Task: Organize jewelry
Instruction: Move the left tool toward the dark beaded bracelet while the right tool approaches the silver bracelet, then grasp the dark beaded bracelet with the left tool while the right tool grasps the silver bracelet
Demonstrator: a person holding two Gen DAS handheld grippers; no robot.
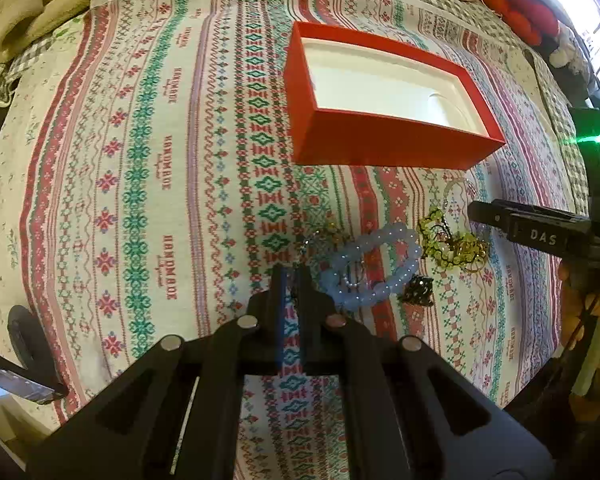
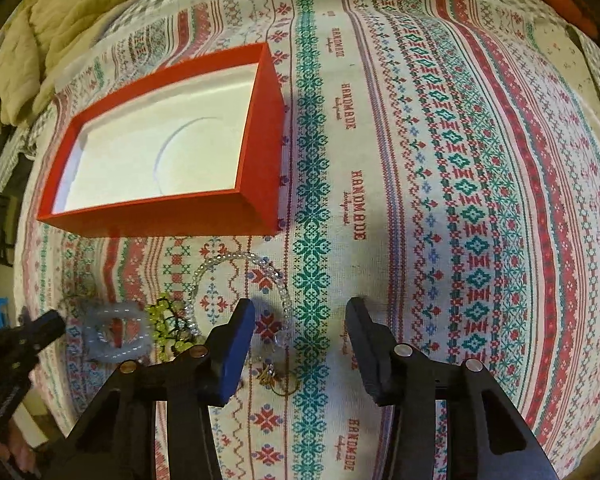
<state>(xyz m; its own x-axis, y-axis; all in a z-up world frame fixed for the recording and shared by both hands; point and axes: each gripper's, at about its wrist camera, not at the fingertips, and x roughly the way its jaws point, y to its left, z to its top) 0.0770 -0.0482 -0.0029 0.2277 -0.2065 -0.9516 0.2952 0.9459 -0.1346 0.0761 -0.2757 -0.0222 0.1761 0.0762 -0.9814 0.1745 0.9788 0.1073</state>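
- My left gripper (image 1: 292,276) points down at the cloth (image 1: 148,160), its jaws pinched together with only a thin slit left; I cannot make out anything caught between them.
- Its tips sit just beside the blue bracelet (image 1: 374,266), at that bracelet's left side, possibly touching a dark bit there; too blurred to say.
- My right gripper (image 2: 300,320) has its jaws apart, with bare cloth (image 2: 460,160) and part of the clear bead bracelet (image 2: 240,280) between them. The pads press on nothing.
- The left blue pad (image 2: 236,344) of that gripper overlaps the clear bracelet's loop; a small gold piece (image 2: 270,376) lies on the cloth just below the gap.
- The box (image 1: 384,144), red outside and white inside, stands open toward the far edge of the cloth, with no jewelry in it. In the right view the box (image 2: 160,220) is at upper left.
- The jewelry lies in a cluster near the near edge, in front of the box: blue bracelet, green beads (image 1: 452,244), a dark piece (image 1: 418,290), and a faint gold bit (image 1: 332,232).
- In the right view the blue bracelet (image 2: 116,334) and green beads (image 2: 168,320) lie left of my right gripper, touching each other.
- A beige blanket (image 1: 32,4) is bunched past the cloth's far left corner.
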